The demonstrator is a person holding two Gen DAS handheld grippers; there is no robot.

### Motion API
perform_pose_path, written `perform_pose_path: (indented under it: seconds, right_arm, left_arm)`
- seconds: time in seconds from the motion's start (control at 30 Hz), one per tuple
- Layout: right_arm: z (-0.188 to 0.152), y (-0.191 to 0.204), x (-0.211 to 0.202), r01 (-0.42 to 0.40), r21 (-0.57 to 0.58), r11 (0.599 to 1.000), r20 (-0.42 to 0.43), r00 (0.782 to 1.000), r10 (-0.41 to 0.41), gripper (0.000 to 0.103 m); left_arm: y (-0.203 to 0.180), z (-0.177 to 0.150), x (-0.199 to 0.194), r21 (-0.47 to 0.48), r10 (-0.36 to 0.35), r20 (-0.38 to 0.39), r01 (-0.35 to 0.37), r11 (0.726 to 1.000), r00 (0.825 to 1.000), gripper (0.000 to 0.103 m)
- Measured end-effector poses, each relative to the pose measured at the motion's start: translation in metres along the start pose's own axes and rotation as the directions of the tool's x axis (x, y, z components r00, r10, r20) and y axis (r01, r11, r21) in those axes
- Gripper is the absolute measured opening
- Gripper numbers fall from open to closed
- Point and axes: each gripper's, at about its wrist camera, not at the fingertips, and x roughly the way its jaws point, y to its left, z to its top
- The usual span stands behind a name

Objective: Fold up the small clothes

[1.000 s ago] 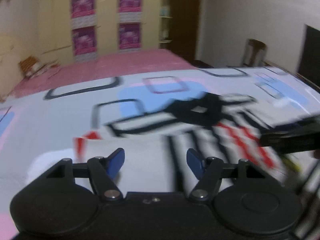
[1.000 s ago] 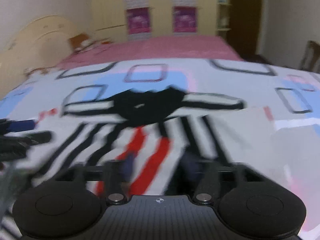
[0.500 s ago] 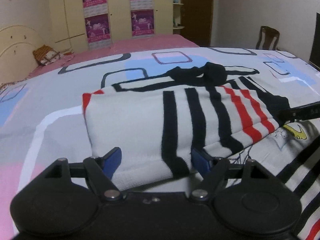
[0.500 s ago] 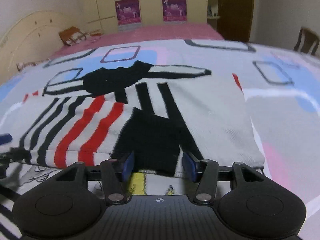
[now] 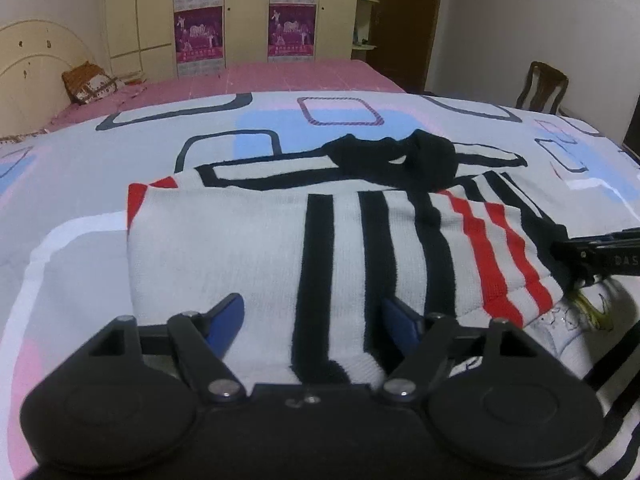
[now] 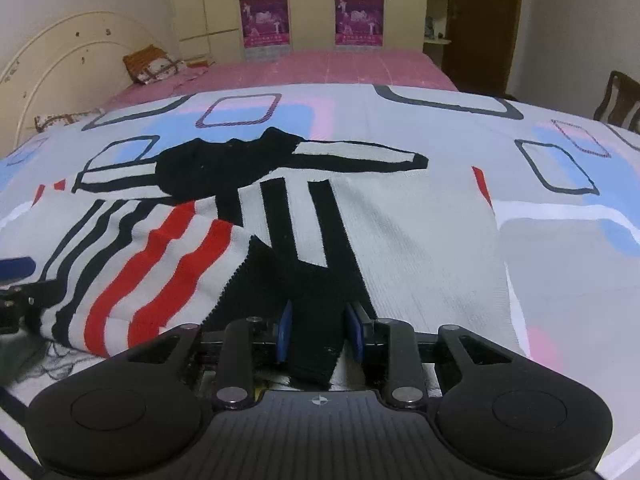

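A white knitted sweater (image 5: 240, 240) with black and red stripes lies folded on the patterned bed cover (image 5: 80, 184). My left gripper (image 5: 312, 318) is open, and the sweater's near edge lies between its blue pads without being pinched. In the right wrist view the same sweater (image 6: 420, 240) spreads ahead. My right gripper (image 6: 319, 334) is closing its jaws around a black fold of it; the fold fills the narrow gap. The right gripper's black finger (image 5: 592, 256) shows at the sweater's right edge in the left wrist view.
White cloth with a printed figure (image 5: 568, 320) shows under the folded layer. Behind the cover is a pink bed (image 5: 260, 80) with a pillow (image 5: 88, 84), a wardrobe with posters (image 6: 360, 16), and a wooden chair (image 5: 540, 88) at the right.
Both grippers have come down to the sweater's near edge and the views have sharpened. The right jaws have narrowed around the black fold. The left jaws stay wide.
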Motion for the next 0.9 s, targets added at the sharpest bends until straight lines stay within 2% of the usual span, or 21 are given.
perform_pose_path:
  seconds: [0.23, 0.5, 0.57, 0.63, 0.73, 0.87, 0.9]
  right_arm:
    - [-0.009, -0.002, -0.012, -0.010, -0.015, 1.000, -0.016, 1.000, 0.010, 0.029]
    - [-0.003, -0.004, -0.006, -0.022, -0.019, 1.000, -0.027, 0.999, 0.021, 0.029]
    - [0.003, -0.007, -0.015, -0.026, 0.010, 1.000, -0.037, 0.999, 0.026, 0.029]
    - [0.006, -0.008, -0.032, -0.022, 0.016, 1.000, 0.001, 1.000, 0.022, 0.029]
    - [0.007, -0.006, -0.048, -0.013, 0.001, 1.000, 0.003, 1.000, 0.013, 0.029]
    - [0.004, 0.001, -0.068, 0.026, -0.061, 0.998, 0.033, 0.999, -0.024, 0.029]
    - [0.002, 0.001, -0.073, 0.034, -0.068, 0.997, 0.039, 0.999, -0.032, 0.034]
  left_arm:
    - [-0.003, -0.012, -0.015, 0.027, 0.038, -0.005, -0.038, 0.999, 0.999, 0.076]
    - [-0.005, -0.005, -0.011, 0.042, 0.051, -0.029, -0.049, 0.998, 0.998, 0.078]
    - [-0.006, -0.002, -0.017, 0.040, 0.066, -0.033, -0.064, 0.997, 0.997, 0.074]
    - [-0.007, -0.001, -0.029, 0.028, 0.072, -0.005, -0.072, 0.997, 0.997, 0.075]
    - [-0.008, -0.003, -0.047, 0.008, 0.089, 0.031, -0.090, 0.996, 0.996, 0.086]
    - [-0.013, -0.008, -0.066, 0.013, 0.151, 0.059, -0.152, 0.988, 0.987, 0.101]
    - [-0.014, -0.010, -0.070, 0.013, 0.169, 0.064, -0.170, 0.985, 0.983, 0.103]
